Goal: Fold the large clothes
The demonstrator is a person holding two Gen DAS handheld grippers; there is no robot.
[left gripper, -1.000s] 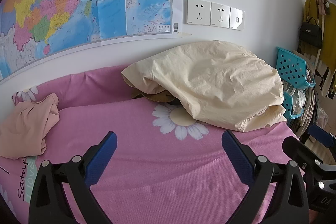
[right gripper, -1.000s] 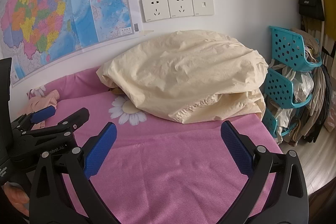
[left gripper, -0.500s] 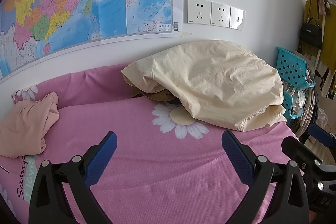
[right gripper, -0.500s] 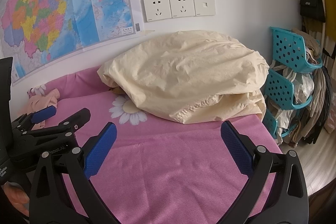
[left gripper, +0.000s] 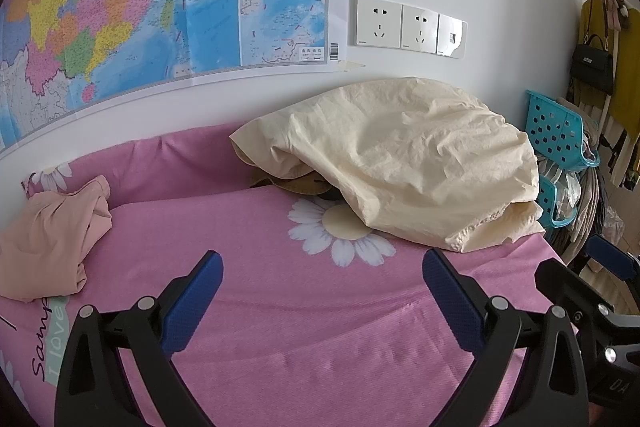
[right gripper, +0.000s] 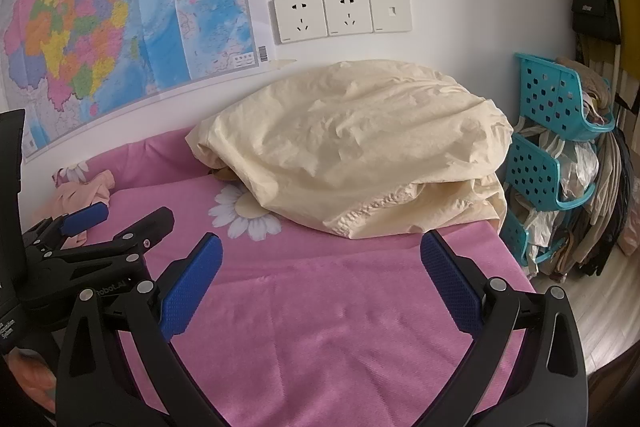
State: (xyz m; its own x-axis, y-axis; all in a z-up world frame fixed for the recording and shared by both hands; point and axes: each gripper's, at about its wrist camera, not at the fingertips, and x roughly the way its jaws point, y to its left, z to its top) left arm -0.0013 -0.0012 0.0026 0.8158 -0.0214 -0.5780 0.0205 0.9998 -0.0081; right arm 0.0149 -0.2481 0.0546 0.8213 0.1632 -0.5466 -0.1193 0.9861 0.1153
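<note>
While tools gape, baskets hold clothes

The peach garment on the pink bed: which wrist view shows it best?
The left wrist view: the peach garment lies large and unobstructed at the left, its crumpled folds clear. In the right wrist view it is small and distant by the wall, partly hidden behind the left gripper.

A peach-pink garment lies crumpled in a heap on the pink bedsheet beside the wall.
</note>
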